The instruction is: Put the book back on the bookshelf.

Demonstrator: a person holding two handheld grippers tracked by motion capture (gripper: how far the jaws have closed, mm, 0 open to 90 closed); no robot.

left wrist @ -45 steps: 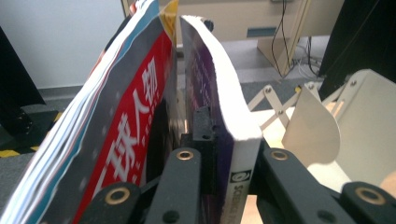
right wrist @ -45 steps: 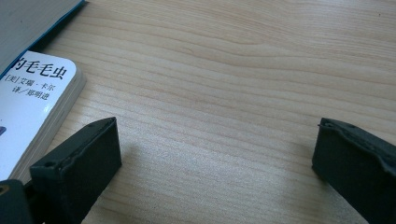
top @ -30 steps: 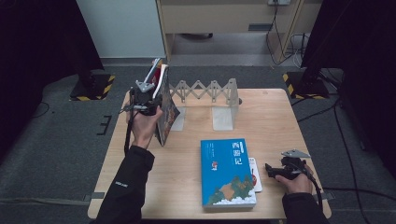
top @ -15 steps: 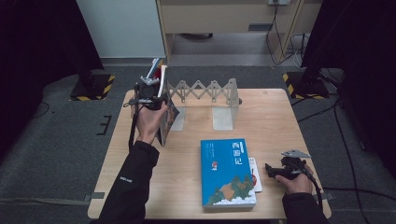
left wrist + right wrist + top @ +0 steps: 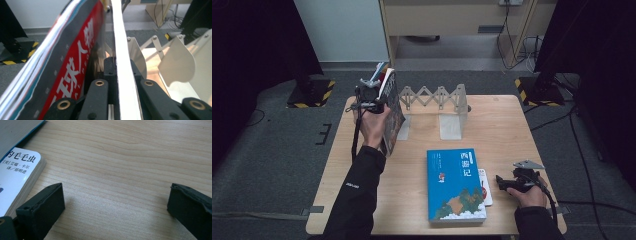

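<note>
My left gripper point(image 5: 370, 98) holds a large dark-covered book point(image 5: 391, 116) upright at the table's back left, beside the left end of a metal accordion book rack point(image 5: 435, 98). In the left gripper view the jaws of my left gripper point(image 5: 120, 75) are shut on the book's white edge point(image 5: 119, 45), with a red cover with white characters point(image 5: 75, 62) leaning at the left. A blue book point(image 5: 455, 184) lies flat at the front centre, with a small white book point(image 5: 485, 186) partly under it. My right gripper point(image 5: 508, 182) rests open on the table beside it; the jaws of my right gripper point(image 5: 116, 205) hold nothing.
The rack's pale metal plates point(image 5: 178, 60) stand just right of the held book. The rack has a bookend plate point(image 5: 451, 124) resting on the wooden table point(image 5: 512, 130). The white book point(image 5: 17, 173) lies just left of the right gripper's left fingertip point(image 5: 42, 206). Dark floor surrounds the table.
My left gripper has lifted the book slightly and carried it a little right and back, toward the rack. The right gripper has stayed still.
</note>
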